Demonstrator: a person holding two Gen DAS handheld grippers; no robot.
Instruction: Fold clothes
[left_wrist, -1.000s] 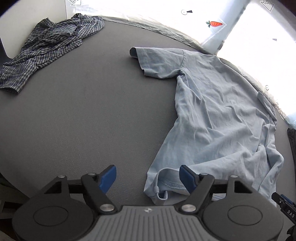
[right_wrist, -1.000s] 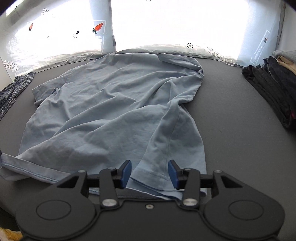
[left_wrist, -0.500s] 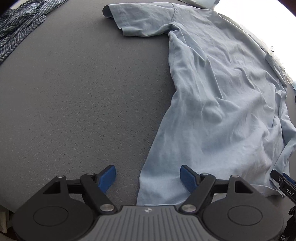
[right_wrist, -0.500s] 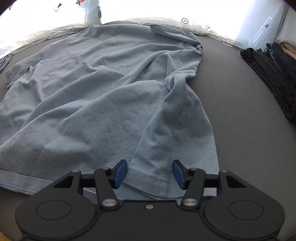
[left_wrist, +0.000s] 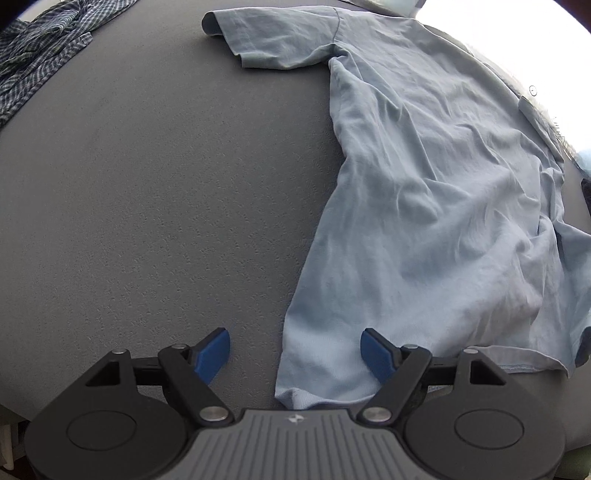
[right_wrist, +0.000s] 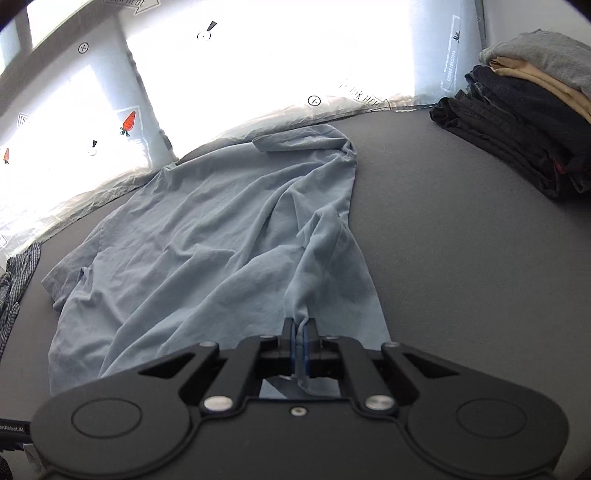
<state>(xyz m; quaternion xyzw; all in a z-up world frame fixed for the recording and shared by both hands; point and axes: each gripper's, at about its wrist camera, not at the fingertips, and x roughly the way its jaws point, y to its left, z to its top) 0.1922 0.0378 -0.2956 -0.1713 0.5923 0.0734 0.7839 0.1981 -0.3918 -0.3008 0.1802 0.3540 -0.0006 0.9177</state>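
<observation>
A light blue short-sleeved shirt (left_wrist: 424, 206) lies spread and wrinkled on the grey table (left_wrist: 147, 184). My left gripper (left_wrist: 295, 349) is open low over the shirt's near left hem corner, with the cloth edge lying between its blue fingertips. In the right wrist view the same shirt (right_wrist: 207, 240) stretches away towards the window. My right gripper (right_wrist: 300, 334) is shut on the shirt's near hem, and the cloth is pinched into a ridge that runs up from the pads.
A crumpled blue checked shirt (left_wrist: 40, 48) lies at the far left of the table; its edge shows in the right wrist view (right_wrist: 14, 280). A stack of folded dark, tan and grey clothes (right_wrist: 524, 110) stands at the far right. Bright plastic-covered windows (right_wrist: 258, 55) line the back.
My right gripper has closed on the shirt's hem and lifted it slightly, tilting the view up. My left gripper has lowered to the hem corner, which now lies flat, and stays open.
</observation>
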